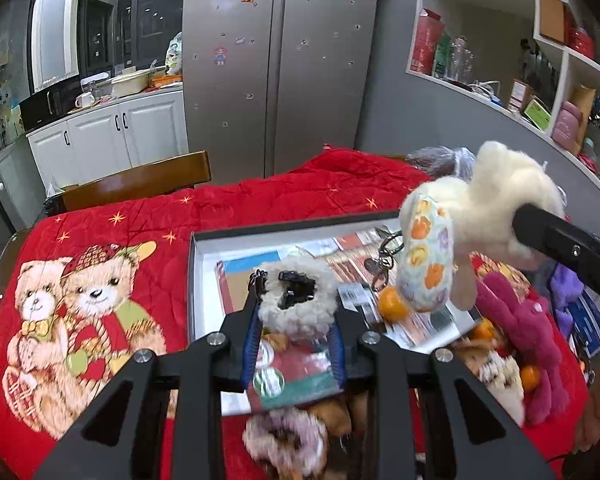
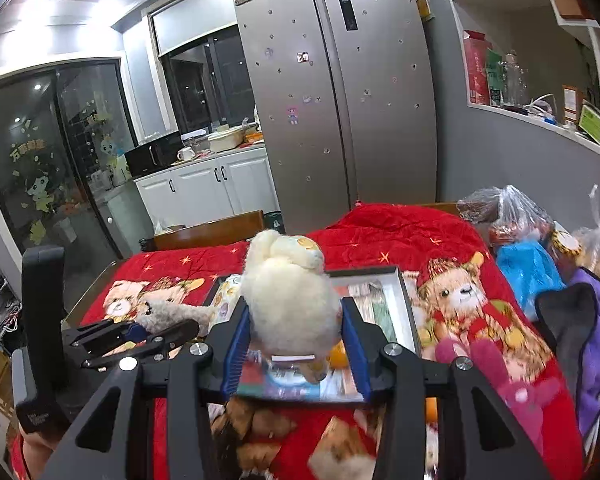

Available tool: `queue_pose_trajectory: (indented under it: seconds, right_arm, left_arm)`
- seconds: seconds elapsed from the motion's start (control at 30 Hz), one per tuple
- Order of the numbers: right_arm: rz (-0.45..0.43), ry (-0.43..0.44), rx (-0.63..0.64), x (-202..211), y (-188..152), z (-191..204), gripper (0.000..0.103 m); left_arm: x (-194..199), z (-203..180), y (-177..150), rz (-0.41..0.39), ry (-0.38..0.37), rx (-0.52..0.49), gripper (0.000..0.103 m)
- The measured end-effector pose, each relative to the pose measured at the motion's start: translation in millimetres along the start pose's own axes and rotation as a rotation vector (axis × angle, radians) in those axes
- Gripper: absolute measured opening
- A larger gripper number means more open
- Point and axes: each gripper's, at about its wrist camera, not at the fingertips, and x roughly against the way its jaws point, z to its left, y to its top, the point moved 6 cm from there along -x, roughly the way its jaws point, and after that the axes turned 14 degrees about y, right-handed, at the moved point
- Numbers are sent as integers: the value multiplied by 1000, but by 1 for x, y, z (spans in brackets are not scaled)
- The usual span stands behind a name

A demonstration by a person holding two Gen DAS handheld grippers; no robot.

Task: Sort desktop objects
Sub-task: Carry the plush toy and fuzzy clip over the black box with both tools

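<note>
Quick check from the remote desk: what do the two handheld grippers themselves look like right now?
Both match: the left gripper and the right gripper have angular matte black frames, silver round bolts and ribbed blue pads inside the fingers. No cables or sleeves show.

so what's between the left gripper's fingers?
A small cream fuzzy plush, clamped between the left gripper's blue pads, above the open box. Left wrist view shows it.
</note>
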Motion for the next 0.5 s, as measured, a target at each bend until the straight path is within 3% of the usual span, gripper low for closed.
queue_pose_trajectory:
  seconds: [0.23, 0.5]
  right_arm:
    - [5, -6, -9, -33, 7, -19, 44]
    - [103, -36, 0, -66, -11, -34, 44]
  left_arm:
    - [-30, 1, 3, 13, 2, -18, 30]
    - [-43, -9, -3, 15, 0, -77, 30]
